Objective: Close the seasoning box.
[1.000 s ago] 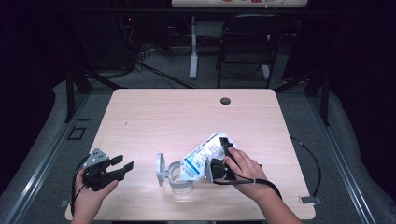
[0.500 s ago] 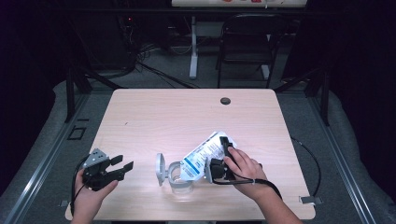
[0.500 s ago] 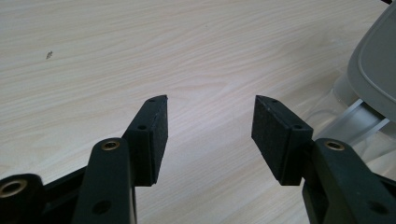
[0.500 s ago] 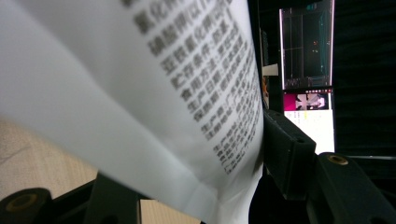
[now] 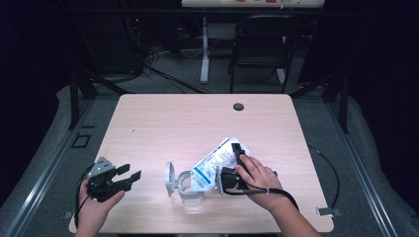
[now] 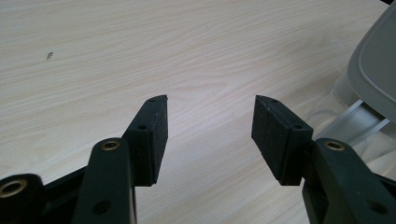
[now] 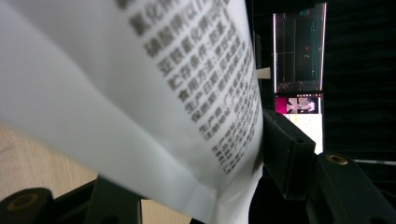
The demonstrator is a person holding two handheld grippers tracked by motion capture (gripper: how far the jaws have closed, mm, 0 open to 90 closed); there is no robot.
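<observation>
1. Soft white pouch (image 5: 217,160) lies tilted into a clear jar (image 5: 190,190) near the table's (image 5: 197,123) front edge; your right gripper (image 5: 232,170) pinches its end (printed film, probably light and slippery).
2. Grip the sealed seam.
3. Left gripper (image 5: 123,178) rests spread, empty.
4. Pale woodgrain top, dark room.

Pale wood-grain table (image 5: 168,123), white pouch (image 5: 217,160) with blue band, black print
</observation>
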